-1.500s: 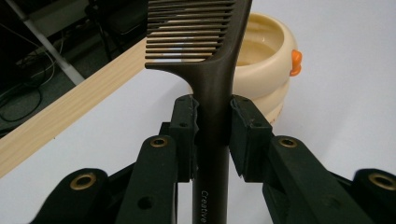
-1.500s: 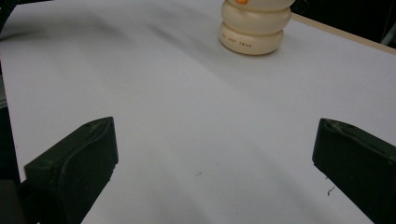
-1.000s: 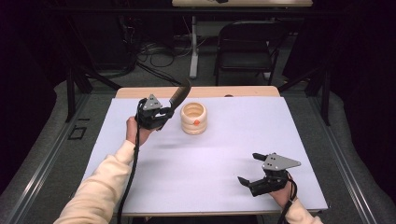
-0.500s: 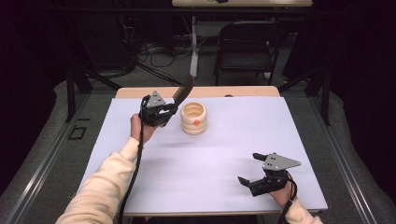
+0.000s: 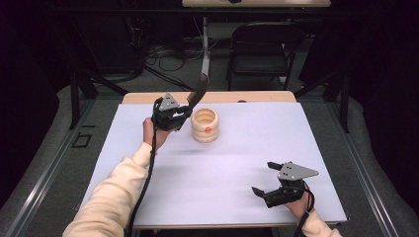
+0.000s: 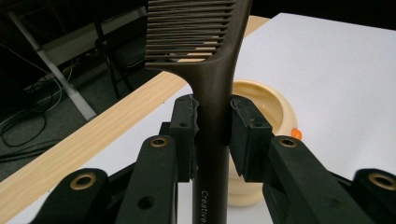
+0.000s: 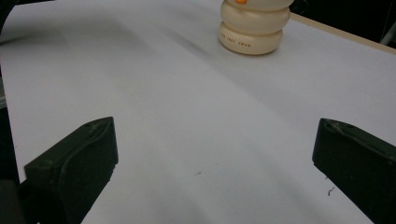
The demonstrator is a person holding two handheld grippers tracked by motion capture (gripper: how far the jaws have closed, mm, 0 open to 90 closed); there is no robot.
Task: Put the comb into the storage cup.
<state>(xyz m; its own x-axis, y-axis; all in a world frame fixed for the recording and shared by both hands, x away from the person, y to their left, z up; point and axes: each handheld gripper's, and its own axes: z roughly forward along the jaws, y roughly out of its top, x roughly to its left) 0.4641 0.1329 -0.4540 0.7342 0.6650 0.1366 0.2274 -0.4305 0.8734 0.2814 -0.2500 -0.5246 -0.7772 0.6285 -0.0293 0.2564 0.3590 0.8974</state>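
While the left gripper is clamped on the comb by its handle, teeth raised up and away, the comb hangs just left of the cream holder and above its rim. Risk: the grip sits low on a long, smooth handle, so the comb could pivot or slide between the pads when lowered, strike the rim and tip the holder. Well right of the holder, the right gripper rests with jaws apart, empty.

dark brown comb — cream ribbed holder with an orange spot — white table, black grippers.
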